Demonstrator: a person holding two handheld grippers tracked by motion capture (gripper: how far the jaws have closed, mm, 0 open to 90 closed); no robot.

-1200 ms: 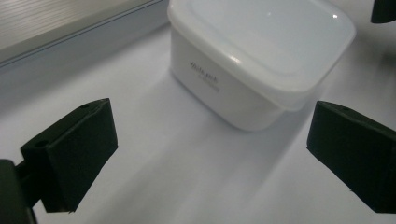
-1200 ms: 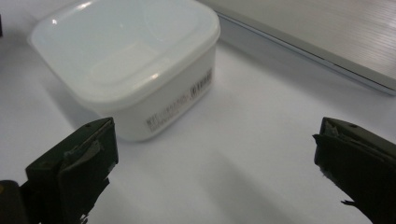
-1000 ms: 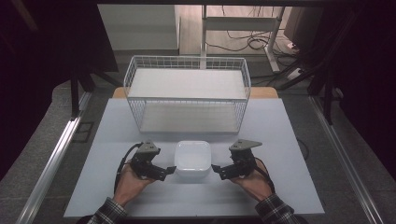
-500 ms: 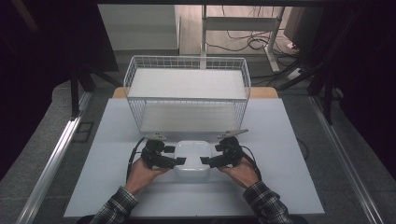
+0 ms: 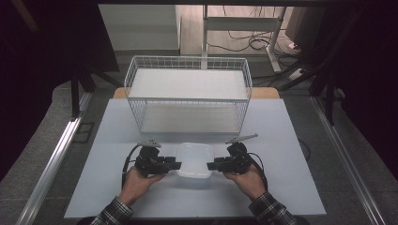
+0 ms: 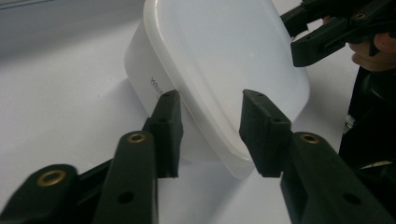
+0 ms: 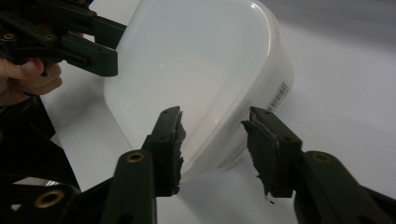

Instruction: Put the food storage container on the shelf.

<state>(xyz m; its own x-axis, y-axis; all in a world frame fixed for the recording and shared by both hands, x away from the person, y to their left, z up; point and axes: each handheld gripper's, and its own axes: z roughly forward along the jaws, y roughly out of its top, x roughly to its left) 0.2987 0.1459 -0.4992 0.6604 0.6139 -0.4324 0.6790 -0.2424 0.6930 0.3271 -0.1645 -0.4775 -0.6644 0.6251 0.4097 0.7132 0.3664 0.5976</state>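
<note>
At the table's near edge, our left gripper (image 5: 172, 165) and right gripper (image 5: 212, 165), jaws just closing, straddle opposite rims of the lidded white plastic container (image 5: 194, 160) without clamping yet; squeezing evenly should lift it level toward the wire basket (image 5: 187, 101)

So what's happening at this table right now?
A person holds a hand-held gripper in each hand and is taking hold of a white lidded plastic container from both sides. The left gripper and right gripper have just been closing, each with one edge of the container between its jaws. The container sits on the white table, in front of an empty white wire basket.
</note>
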